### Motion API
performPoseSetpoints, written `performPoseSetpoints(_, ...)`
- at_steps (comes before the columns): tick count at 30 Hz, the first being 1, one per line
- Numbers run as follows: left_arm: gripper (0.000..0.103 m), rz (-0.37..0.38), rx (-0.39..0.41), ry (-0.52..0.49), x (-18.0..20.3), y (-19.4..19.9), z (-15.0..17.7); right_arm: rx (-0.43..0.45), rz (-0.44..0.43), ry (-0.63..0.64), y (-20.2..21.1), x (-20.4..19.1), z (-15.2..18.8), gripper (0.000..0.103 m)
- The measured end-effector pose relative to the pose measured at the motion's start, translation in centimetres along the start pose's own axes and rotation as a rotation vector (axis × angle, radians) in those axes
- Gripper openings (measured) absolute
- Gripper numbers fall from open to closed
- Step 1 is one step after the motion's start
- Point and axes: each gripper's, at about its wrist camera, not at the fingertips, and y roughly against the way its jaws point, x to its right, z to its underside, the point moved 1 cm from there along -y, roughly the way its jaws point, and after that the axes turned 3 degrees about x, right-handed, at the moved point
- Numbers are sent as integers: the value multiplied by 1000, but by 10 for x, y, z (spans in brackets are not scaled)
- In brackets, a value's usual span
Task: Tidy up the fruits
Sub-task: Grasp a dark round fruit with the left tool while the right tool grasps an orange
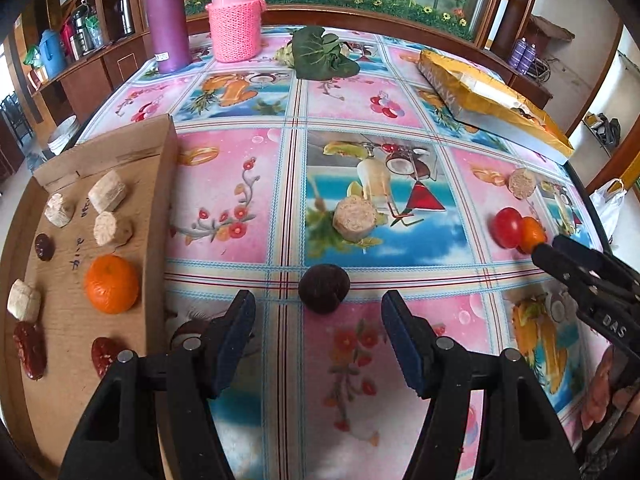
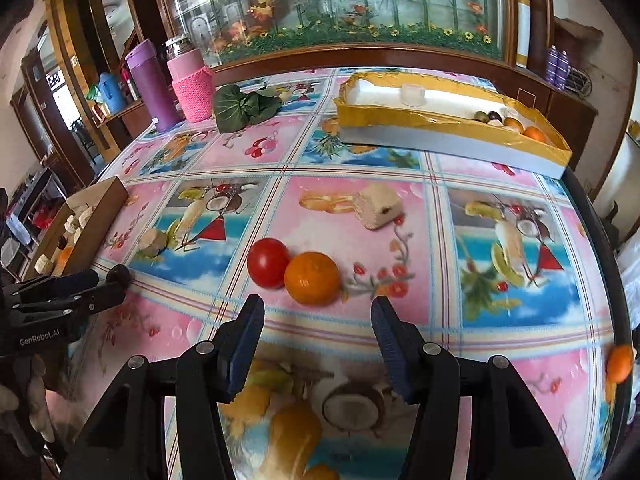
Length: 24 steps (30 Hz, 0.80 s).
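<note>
In the left wrist view my left gripper (image 1: 319, 301) stands open, pointing down at the table. A dark round fruit (image 1: 324, 288) lies on the cloth just past its fingertips, in line with the gap and untouched. To the left, a cardboard tray (image 1: 158, 184) holds an orange (image 1: 112, 284), red dates (image 1: 29, 350) and several pale chunks. In the right wrist view my right gripper (image 2: 317, 306) is open just short of an orange (image 2: 312, 278), which touches a red tomato (image 2: 267, 262). Nothing is between either pair of fingers. Each gripper shows in the other's view: right gripper (image 1: 556, 246), left gripper (image 2: 109, 283).
A yellow-lined box (image 2: 440, 128) with several fruits sits at the back right. Pale chunks (image 1: 355, 216) (image 2: 378, 206) lie loose on the patterned cloth. Another orange (image 2: 620, 362) rests near the table's right edge. Purple flask (image 1: 166, 16), pink bottle (image 1: 236, 20) and green leaves (image 1: 320, 54) stand at the back.
</note>
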Motion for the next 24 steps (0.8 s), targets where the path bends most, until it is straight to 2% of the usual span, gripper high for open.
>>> performPoseSetpoints(3,64,-9,14,-17,1,-3,-2,-10,22,30,-15,-1,-6,59)
performPoseSetpoints(5,64,0,19,-13,0,-3,-4,4,-6,29,-16,0,-7,59)
performPoseSetpoints(7,54,25,20,-17,2,-4,-5,9,-6,46,-16,-1,-9,59)
performPoseSetpoints(8,40,31,15,-28,4,-5,-4,9,0,62,-15,-2,-9,59)
performPoseSetpoints(9,31,32,7,-35,6,-7,-3,7,-1,75,-15,-4,-8,59)
performPoseSetpoints(11,30,24,14,-47,8,-6,-2,-2,-27,102,-14,-8,-5,59)
performPoseSetpoints(13,30,29,14,-41,7,-6,-2,-9,-17,153,-14,-14,0,59)
performPoseSetpoints(16,30,37,15,-26,5,-7,-2,-26,30,214,-20,-19,5,50)
performPoseSetpoints(20,27,30,19,-27,6,-6,-2,-19,36,178,-24,-15,-2,35)
performPoseSetpoints(21,23,26,20,-25,6,-5,-2,-20,24,163,-26,-14,-4,35)
performPoseSetpoints(24,23,66,17,5,1,-1,-1,-19,22,135,-25,-13,-4,34)
